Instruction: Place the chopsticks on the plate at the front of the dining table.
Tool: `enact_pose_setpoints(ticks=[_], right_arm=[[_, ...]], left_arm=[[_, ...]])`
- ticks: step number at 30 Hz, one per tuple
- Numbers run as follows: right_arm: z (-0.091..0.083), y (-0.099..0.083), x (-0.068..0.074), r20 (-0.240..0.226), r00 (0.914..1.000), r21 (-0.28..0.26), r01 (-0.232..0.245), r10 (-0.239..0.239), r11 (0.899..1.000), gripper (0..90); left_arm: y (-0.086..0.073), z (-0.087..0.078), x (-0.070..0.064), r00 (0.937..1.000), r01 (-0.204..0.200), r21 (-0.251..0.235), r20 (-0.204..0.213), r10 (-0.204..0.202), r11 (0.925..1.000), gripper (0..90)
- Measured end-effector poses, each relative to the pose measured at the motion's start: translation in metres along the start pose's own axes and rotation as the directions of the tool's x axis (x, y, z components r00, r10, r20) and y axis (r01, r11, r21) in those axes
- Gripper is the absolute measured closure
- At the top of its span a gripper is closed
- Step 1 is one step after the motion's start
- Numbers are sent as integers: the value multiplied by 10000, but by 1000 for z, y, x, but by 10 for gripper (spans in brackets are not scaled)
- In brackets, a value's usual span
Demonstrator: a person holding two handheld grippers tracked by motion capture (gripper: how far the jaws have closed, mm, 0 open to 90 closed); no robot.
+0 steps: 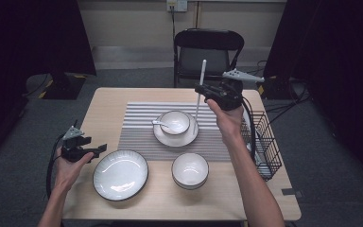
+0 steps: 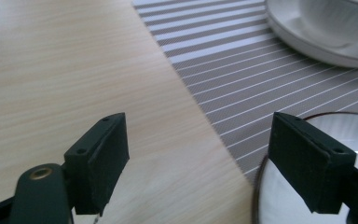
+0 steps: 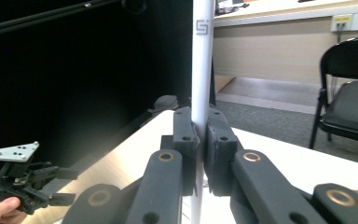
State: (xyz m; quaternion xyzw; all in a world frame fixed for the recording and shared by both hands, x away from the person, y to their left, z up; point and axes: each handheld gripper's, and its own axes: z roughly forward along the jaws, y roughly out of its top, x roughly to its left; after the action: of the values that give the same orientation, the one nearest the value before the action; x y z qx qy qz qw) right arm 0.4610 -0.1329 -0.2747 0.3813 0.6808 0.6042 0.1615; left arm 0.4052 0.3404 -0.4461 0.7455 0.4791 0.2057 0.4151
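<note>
R gripper (image 1: 199, 88) jaws clamp white stick (image 1: 200, 90) upright, open air all round. L gripper (image 1: 98, 150) jaws spread, empty; plate (image 2: 307, 186) rim by its right jaw, bare worktop (image 2: 74, 70) ahead.

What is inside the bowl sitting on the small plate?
A white spoon lies in the bowl, its handle over the left rim. The bowl's wall hides the bottom beneath the spoon.

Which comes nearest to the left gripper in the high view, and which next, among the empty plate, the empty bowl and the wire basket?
From the left gripper, at the table's left edge:
1. The empty plate, just to its right at the table's front.
2. The empty bowl, farther right, past the plate.
3. The wire basket, farthest, at the table's right edge.
</note>
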Motion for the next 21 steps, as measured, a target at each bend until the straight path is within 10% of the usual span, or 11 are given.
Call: enact_pose_setpoints(ticks=[11,15,21], right_arm=[[13,-4,14,-361,9993,97,-13,16,10000,851],[17,-5,20,-576,9983,82,-2,7,10000,851],[20,-5,26,-691,9976,112,20,-12,9999,851]], left_arm=[[20,-2,-26,9933,-500,-504,1020,549,9975,220],[32,-2,-42,9765,-502,-837,2048,665,9952,222],[51,-5,-65,9633,-1121,-1201,2304,1375,9864,215]])
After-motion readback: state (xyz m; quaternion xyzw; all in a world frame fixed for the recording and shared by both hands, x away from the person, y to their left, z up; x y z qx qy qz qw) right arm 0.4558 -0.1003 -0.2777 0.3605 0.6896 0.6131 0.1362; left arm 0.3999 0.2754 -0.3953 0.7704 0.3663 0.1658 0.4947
